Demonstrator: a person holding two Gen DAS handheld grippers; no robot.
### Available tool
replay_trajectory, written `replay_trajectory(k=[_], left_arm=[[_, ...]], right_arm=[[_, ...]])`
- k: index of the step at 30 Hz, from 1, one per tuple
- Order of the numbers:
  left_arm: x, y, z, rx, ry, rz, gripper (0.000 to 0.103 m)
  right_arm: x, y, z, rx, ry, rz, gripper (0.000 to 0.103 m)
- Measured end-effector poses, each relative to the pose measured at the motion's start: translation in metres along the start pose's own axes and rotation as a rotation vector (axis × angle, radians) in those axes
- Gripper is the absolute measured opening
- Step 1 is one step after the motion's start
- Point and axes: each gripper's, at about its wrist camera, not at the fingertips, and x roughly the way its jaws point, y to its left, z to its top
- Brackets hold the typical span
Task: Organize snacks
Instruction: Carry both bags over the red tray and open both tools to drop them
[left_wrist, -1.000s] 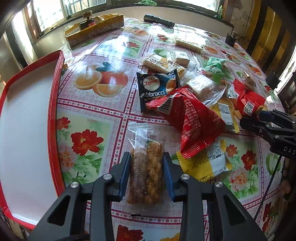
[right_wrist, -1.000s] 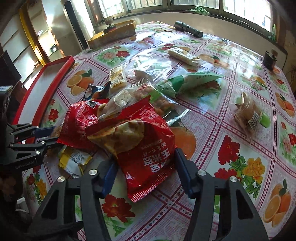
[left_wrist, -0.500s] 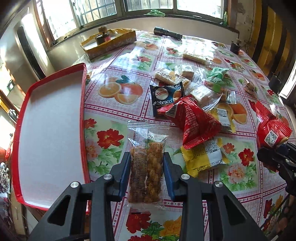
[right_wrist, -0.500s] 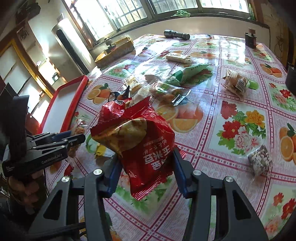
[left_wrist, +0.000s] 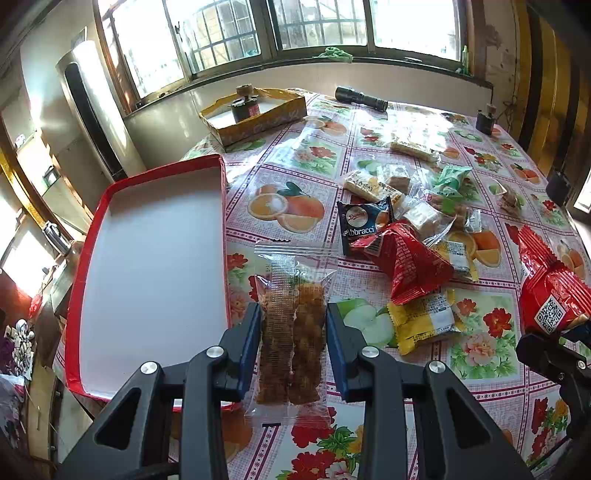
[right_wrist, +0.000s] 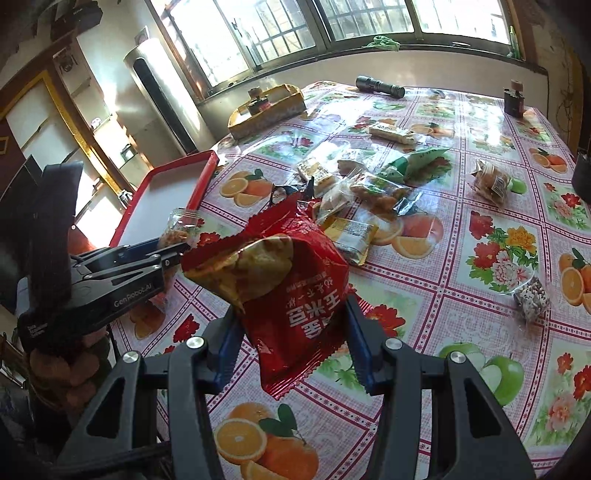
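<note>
My left gripper is shut on a clear packet of brown fried snacks and holds it above the table's near edge, just right of the red tray. My right gripper is shut on a red snack bag with Chinese print, held above the table; this bag also shows at the right edge of the left wrist view. The left gripper with its packet also shows in the right wrist view, next to the tray.
A pile of snacks lies mid-table: a second red bag, a yellow packet, a dark Abbracci packet, a green bag. A yellow box and a black flashlight sit at the far side. A small seed packet lies on the right.
Both grippers have lifted and pulled back from the pile with their packets. The left gripper has moved toward the red tray, which now shows more fully.
</note>
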Motion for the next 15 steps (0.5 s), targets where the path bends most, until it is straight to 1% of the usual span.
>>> replay_trajectory(k=[4,10,15], left_arm=[[-0.003,0.007,0.0,-0.017,-0.01,0.007,0.034],[0.0,0.021,0.0,-0.047,0.007,-0.007,0.034],[0.001,0.029,-0.001,-0.062,0.008,-0.005,0.034]], right_arm=[[-0.001,0.01,0.003,-0.019,-0.001,0.006,0.053],[0.005,0.024,0.007,-0.048,0.01,0.021,0.053],[0.011,0.034,0.01,-0.064,0.017,0.035,0.053]])
